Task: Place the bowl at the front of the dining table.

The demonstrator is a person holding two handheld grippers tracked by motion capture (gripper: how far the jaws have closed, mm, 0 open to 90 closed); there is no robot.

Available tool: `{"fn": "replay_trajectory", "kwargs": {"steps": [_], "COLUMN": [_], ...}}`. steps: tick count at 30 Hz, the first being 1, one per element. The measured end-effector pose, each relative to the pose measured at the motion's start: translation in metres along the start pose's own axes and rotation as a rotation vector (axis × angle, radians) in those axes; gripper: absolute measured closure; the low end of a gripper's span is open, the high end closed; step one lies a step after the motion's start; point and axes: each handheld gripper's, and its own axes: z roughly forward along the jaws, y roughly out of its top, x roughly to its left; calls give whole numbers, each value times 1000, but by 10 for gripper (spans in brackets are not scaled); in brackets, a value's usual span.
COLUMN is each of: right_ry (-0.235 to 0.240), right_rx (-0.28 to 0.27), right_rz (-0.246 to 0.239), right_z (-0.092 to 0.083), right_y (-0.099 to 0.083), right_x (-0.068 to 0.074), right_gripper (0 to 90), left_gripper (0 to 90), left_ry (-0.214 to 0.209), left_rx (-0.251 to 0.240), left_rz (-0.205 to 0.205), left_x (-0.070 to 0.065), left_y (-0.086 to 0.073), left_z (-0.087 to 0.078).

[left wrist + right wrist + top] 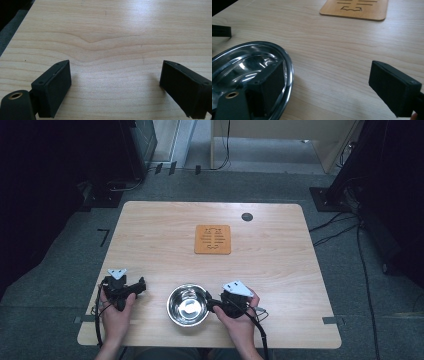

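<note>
Worktop (280, 270) carries my steel bowl (188, 305) at its near edge: light, stiff, slippery, best pinched by the rim. My right gripper (322, 87) straddles that rim, wide open; left gripper (115, 85) gapes empty.

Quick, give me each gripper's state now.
Left gripper: open, holding nothing, over bare table.
Right gripper: open, one jaw inside the steel bowl, rim ungripped.
</note>
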Motion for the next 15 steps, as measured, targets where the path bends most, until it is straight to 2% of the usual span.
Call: {"fn": "replay_trajectory", "kwargs": {"steps": [10,15], "right_ry": [36,62], "right_rx": [32,39], "right_rz": [-9,10], "right_z": [11,15], "right_y": [-3,-6], "right_x": [13,16], "right_gripper": [138,222], "left_gripper": [100,100], "left_ry": [0,0], "left_rx": [0,0], "left_rz": [1,1], "left_x": [0,0], "left_y": [0,0], "left_z": [0,0]}}
